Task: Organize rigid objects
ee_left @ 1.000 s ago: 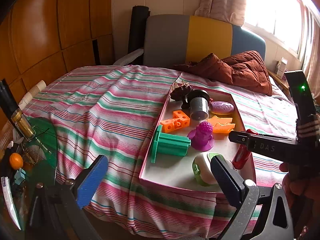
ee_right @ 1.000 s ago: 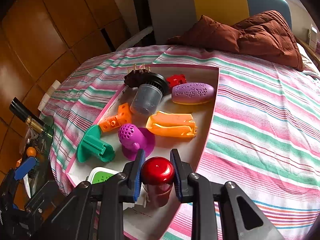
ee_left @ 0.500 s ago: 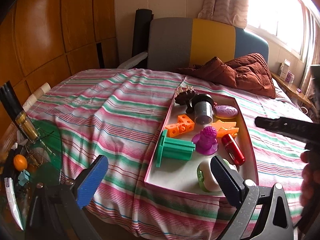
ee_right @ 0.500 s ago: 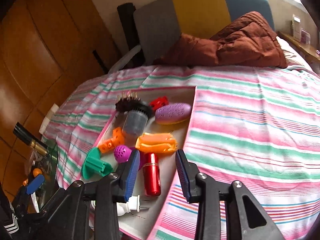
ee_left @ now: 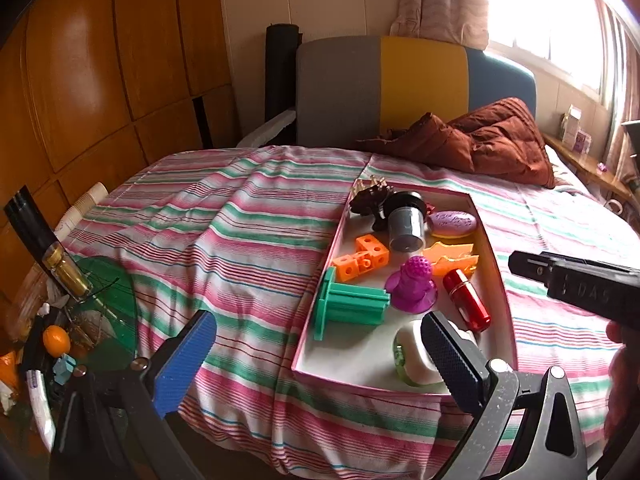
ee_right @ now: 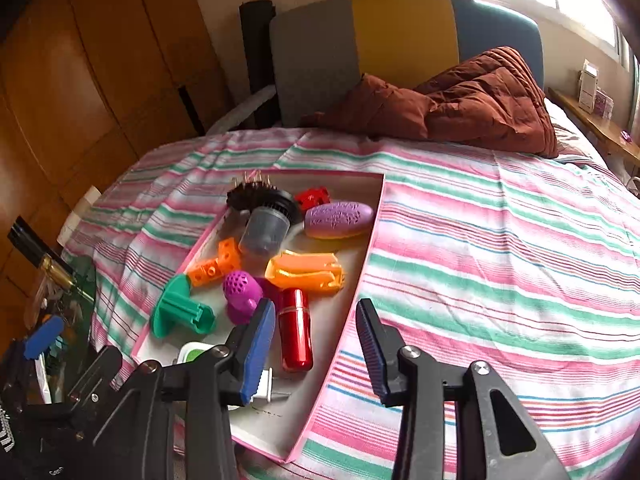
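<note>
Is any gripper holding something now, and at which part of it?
Nothing is held. The right gripper is open above the tray, the red tube lying loose there. The left gripper is open too.

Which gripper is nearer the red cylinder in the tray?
Right. The right gripper hangs open just above the red cylinder; the left gripper is off the tray's near-left corner.

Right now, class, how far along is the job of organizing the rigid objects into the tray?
Done: the shiny red metal cylinder lies in the pink-rimmed white tray beside the orange plastic clip and purple knobbed toy. In hand: nothing; the right tool and left tool are both open and empty. Left: no loose objects show on the striped bedspread.
</note>
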`<control>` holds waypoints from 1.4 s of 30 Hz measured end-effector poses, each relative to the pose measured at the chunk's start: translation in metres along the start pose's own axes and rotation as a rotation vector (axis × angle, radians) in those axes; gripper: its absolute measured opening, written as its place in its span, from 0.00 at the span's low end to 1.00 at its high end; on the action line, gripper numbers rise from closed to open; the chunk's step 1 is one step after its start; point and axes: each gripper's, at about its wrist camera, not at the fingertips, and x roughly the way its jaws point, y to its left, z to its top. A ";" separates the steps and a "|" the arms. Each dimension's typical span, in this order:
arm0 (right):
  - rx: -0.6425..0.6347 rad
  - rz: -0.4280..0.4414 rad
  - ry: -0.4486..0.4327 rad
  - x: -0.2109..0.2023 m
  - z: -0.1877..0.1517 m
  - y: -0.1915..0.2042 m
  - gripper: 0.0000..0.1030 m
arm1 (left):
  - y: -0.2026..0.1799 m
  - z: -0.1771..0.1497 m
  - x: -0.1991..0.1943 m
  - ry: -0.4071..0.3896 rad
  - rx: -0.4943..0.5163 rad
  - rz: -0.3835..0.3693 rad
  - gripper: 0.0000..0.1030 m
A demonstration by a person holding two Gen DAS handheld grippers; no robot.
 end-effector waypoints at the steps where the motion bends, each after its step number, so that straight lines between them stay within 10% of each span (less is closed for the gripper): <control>1: -0.007 -0.006 0.009 0.002 -0.001 0.003 0.42 | -0.001 0.000 0.001 0.005 0.005 0.013 1.00; 24: 0.011 -0.190 0.011 -0.004 0.002 0.021 0.60 | 0.016 0.015 0.004 0.079 -0.041 0.002 1.00; 42: 0.047 -0.178 0.031 -0.001 0.005 0.021 0.60 | 0.018 0.029 0.015 0.157 -0.086 -0.031 1.00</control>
